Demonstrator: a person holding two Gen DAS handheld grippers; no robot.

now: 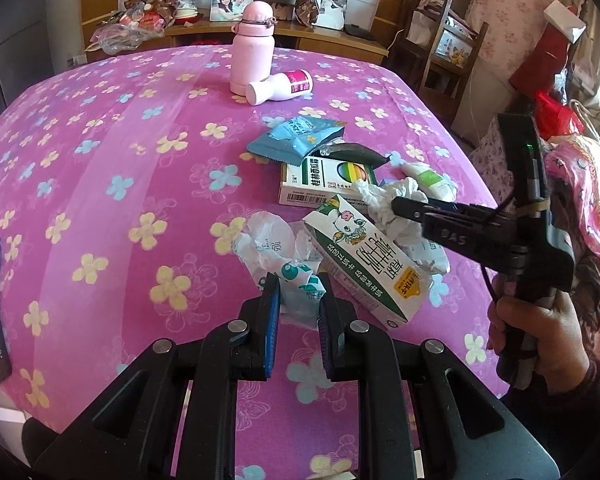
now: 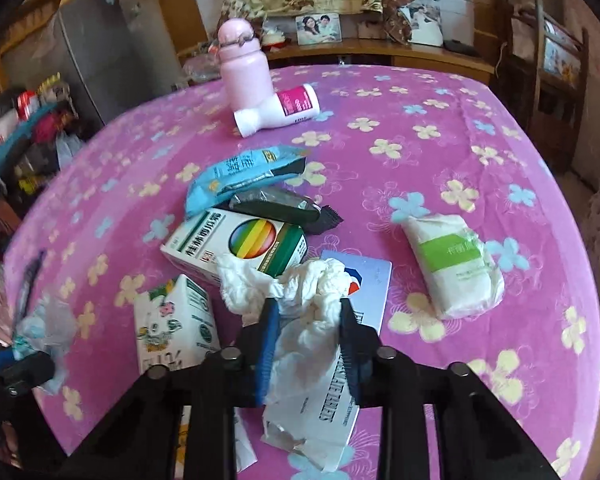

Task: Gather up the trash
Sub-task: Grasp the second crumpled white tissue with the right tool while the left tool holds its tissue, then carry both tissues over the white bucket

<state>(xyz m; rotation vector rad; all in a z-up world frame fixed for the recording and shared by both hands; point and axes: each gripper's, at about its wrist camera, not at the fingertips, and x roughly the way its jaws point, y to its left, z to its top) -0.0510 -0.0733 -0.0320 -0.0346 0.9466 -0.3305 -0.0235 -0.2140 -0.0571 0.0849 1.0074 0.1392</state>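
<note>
**Both tongs clenched on litter**

Left tongs [image 1: 299, 294] grip a crumpled plastic wrapper [image 1: 276, 258] beside the milk carton [image 1: 364, 264]; right tongs [image 2: 309, 314] pinch a crumpled white tissue [image 2: 300, 292] by the medicine box [image 2: 236, 246]; all on the flowered pink table [image 1: 120, 184].

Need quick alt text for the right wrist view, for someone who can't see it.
The right gripper is shut on a crumpled white tissue above a pink flowered tablecloth. Around it lie a milk carton, a rainbow-logo box and a tissue pack.
</note>
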